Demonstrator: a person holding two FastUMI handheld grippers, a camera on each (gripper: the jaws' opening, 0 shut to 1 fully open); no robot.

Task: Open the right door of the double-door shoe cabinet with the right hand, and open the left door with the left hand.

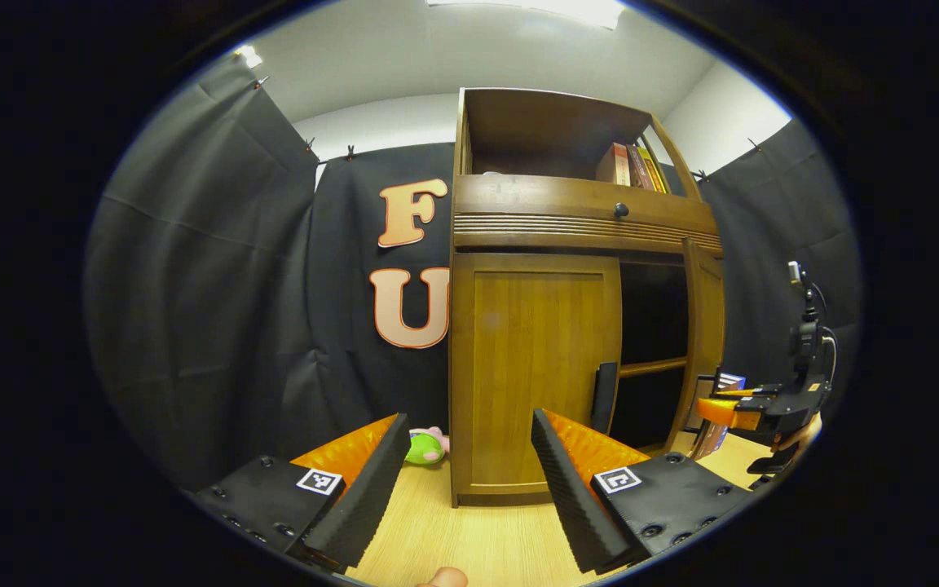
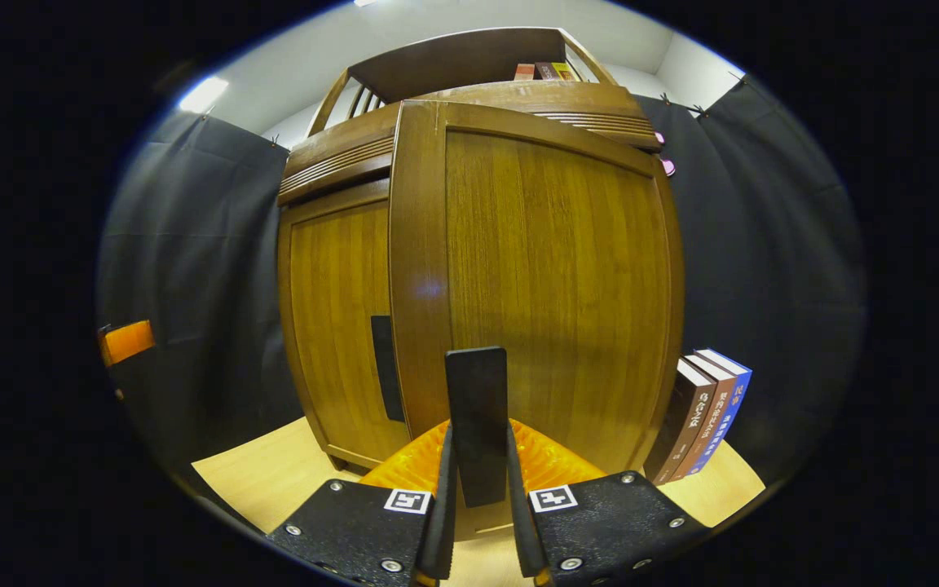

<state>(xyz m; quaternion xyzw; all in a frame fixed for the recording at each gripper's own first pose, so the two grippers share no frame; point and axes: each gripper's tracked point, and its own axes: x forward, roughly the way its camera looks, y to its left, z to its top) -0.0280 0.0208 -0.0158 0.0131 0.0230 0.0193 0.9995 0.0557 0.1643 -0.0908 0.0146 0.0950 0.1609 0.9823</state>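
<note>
The wooden shoe cabinet [image 1: 575, 220] stands on a light wood surface. Its left door [image 1: 535, 367] is closed, with a dark vertical handle [image 1: 605, 397] at its inner edge. The right door [image 1: 706, 342] is swung outward, exposing a dark interior with a shelf. My left gripper [image 1: 469, 456] hangs open in front of the left door, apart from it. In the right gripper view the right door [image 2: 551, 277] looms close, and my right gripper [image 2: 478, 444] is shut on its dark handle [image 2: 478, 399]. The left door [image 2: 339, 326] sits behind it. The right gripper [image 1: 751, 408] also shows in the left gripper view beside the open door.
Several books [image 2: 706, 416] stand upright on the surface right of the cabinet. More books [image 1: 632, 165] sit in the top shelf, above a drawer with a dark knob [image 1: 620, 210]. A green and pink plush toy [image 1: 425, 447] lies left of the cabinet base.
</note>
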